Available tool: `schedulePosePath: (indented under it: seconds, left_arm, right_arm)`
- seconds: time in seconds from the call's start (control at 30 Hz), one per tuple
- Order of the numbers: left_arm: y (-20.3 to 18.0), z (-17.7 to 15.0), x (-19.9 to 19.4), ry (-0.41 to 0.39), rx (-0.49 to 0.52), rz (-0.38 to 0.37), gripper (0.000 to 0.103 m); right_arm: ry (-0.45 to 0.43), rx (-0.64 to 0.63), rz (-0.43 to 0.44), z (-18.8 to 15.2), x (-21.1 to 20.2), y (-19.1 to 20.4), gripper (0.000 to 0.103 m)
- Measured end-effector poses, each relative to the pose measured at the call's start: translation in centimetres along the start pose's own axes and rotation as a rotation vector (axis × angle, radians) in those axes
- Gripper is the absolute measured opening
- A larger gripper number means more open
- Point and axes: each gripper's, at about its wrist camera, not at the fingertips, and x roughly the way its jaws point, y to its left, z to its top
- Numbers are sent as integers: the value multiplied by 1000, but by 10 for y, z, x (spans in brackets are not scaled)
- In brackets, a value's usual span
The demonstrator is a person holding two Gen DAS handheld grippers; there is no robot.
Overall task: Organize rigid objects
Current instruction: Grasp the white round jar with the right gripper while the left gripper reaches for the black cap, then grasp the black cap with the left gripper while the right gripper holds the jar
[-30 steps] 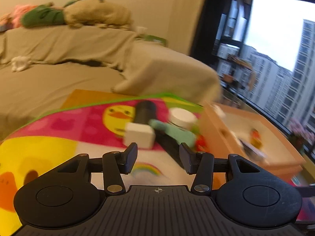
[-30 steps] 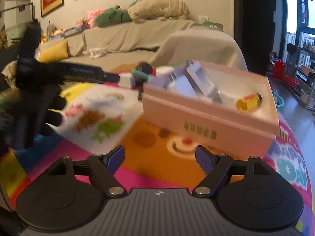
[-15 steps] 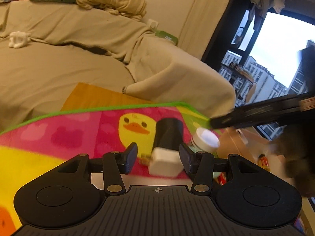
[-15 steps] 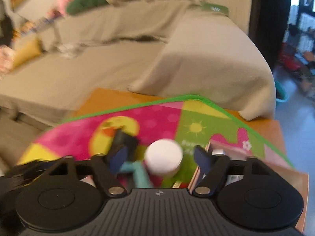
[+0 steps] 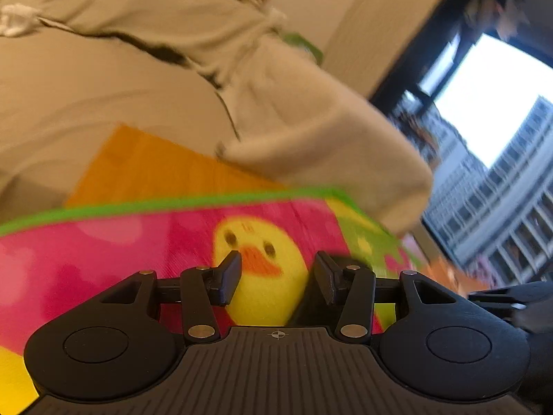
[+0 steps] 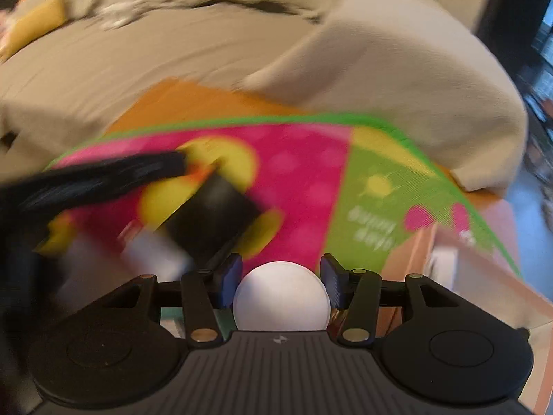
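My right gripper (image 6: 280,282) has its fingers on either side of a white round cap (image 6: 280,302) of a small jar; the jaws look close to its sides, and contact is unclear in the blur. A black cylinder (image 6: 211,218) lies on the colourful mat (image 6: 311,176) just ahead, with a white block (image 6: 155,254) next to it. My left gripper (image 5: 278,278) is open over the mat's yellow duck print (image 5: 262,259), with the black cylinder (image 5: 304,306) partly hidden behind its right finger. The left gripper also shows at the left of the right wrist view (image 6: 103,176).
A pink open box (image 6: 449,266) stands at the right on the mat. A beige covered sofa (image 5: 103,69) runs behind the orange table edge (image 5: 155,166). A window (image 5: 501,103) is at the right.
Both grippers have moved forward and lower. The right one has come around the white cap and narrowed. The white block has dropped out of the left wrist view.
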Motion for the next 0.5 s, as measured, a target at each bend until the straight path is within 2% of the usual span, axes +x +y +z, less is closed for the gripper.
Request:
schedulePosePath:
  seconds: [0.13, 0.37, 0.5]
  left_arm:
    - [-14, -17, -7, 56, 84, -57, 44]
    - [-39, -62, -38, 146, 102, -182, 42]
    - [-51, -87, -58, 163, 99, -186, 41]
  right_arm:
    - [9, -106, 90, -38, -31, 23, 49]
    - [-27, -212, 178, -102, -77, 44, 49]
    - [-51, -241, 192, -134, -96, 44, 49]
